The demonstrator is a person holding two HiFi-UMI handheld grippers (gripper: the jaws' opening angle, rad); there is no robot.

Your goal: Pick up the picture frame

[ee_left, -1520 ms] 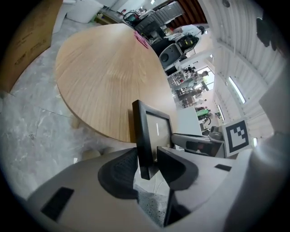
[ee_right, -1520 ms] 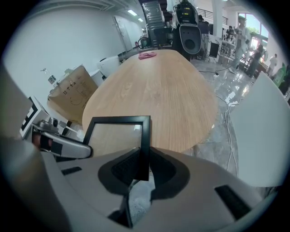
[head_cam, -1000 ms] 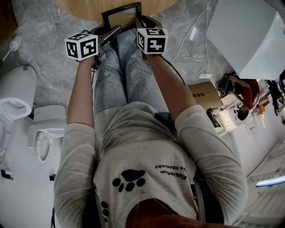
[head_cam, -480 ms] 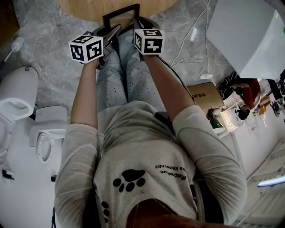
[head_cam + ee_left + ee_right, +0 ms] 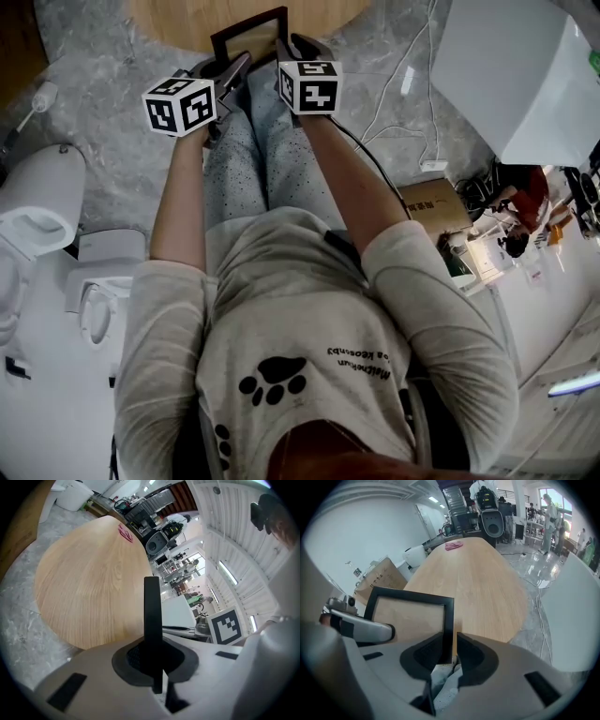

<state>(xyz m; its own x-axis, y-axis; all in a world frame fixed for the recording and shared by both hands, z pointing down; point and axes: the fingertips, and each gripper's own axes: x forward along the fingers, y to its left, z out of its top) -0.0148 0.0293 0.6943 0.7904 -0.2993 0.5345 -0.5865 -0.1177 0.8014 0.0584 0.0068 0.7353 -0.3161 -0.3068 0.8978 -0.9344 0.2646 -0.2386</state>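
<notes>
One picture frame [image 5: 248, 36]: left edge is gripped by the shut left claw [image 5: 154, 656]; right edge is flanked, unpressed, by the right claw [image 5: 450, 653], its jaws just opened.

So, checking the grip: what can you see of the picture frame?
The picture frame is a thin black rectangle, upright, wooden table visible through its middle. The left gripper's jaws have just closed on one side edge; the right gripper's jaws, just opening, straddle the other with a gap.
</notes>
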